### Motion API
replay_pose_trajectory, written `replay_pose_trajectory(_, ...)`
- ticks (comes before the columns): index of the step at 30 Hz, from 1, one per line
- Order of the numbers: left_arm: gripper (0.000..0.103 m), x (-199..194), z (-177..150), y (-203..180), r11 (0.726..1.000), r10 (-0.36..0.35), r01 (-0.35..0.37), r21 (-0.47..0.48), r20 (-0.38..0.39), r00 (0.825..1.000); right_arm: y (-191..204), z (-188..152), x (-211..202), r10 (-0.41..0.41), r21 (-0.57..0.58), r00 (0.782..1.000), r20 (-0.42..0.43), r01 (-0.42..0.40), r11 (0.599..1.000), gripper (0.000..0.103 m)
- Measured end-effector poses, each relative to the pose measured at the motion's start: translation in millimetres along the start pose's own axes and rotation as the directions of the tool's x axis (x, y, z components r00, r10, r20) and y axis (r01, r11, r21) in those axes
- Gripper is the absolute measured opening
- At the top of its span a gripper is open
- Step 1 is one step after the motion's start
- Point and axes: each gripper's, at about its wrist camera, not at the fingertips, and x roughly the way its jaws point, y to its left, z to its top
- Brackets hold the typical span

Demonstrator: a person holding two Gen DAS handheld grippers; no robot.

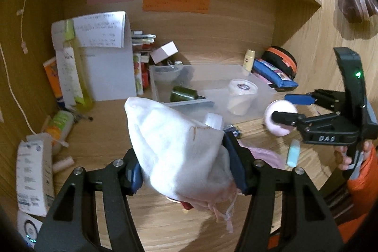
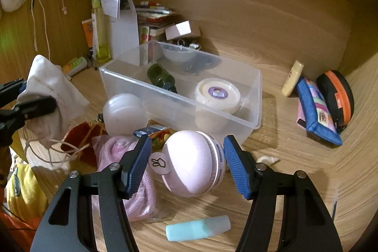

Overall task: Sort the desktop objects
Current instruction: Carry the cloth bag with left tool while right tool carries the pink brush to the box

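My left gripper [image 1: 184, 163] is shut on a white drawstring pouch [image 1: 174, 145], held up off the wooden desk with its cords hanging below. From the right wrist view, that left gripper [image 2: 28, 96] and the pouch [image 2: 49, 86] are at the left edge. My right gripper [image 2: 189, 157] is shut on a round pale-pink case [image 2: 193, 164] with a small tag, lifted just above the desk. In the left wrist view, the right gripper [image 1: 287, 109] and pink case [image 1: 280, 119] are at the right. A clear plastic bin [image 2: 165, 102] stands behind, holding a white tub [image 2: 217, 93] and a dark green object [image 2: 160, 78].
On the desk lie a teal tube [image 2: 198, 228], a bagged pink cord [image 2: 132, 181], a translucent round box [image 2: 125, 112] and a red pouch [image 2: 78, 134]. A blue pencil case [image 2: 316, 110] and an orange-black case [image 2: 337, 96] sit at the right. Boxes and bottles [image 1: 70, 77] crowd the back left.
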Motion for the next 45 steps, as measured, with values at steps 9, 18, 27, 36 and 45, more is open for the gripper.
replay_pose_trajectory(9, 0.06, -10.3, 14.0, 18.3, 0.998, 0.069, -0.069, -0.002, 0.048, 0.996, -8.1, 9.7, -14.0, -0.011, 0.012, 0.998, 0.055, 0.01, 1.0, 0.06)
replay_pose_trajectory(18, 0.06, -0.5, 40.0, 22.0, 0.998, 0.055, -0.055, -0.008, 0.082, 0.995, -14.4, 25.4, -18.4, -0.018, 0.012, 0.996, 0.092, 0.017, 1.0, 0.06)
replay_pose_trajectory(27, 0.06, 24.3, 63.6, 19.7, 1.0, 0.008, -0.009, 0.012, 0.088, 0.996, -17.3, 44.7, -8.0, -0.021, -0.001, 0.995, 0.095, 0.021, 1.0, 0.06)
replay_pose_trajectory(36, 0.06, 53.5, 82.3, 23.2, 0.999, -0.036, 0.035, 0.013, 0.067, 0.997, -22.4, 65.1, 15.1, -0.018, -0.011, 0.997, 0.071, 0.019, 1.0, 0.06)
replay_pose_trajectory(45, 0.06, 98.6, 101.1, 30.2, 0.998, -0.062, 0.062, 0.016, 0.015, 0.998, -30.6, 90.9, 52.0, -0.016, -0.015, 1.0, 0.02, 0.016, 1.0, 0.06)
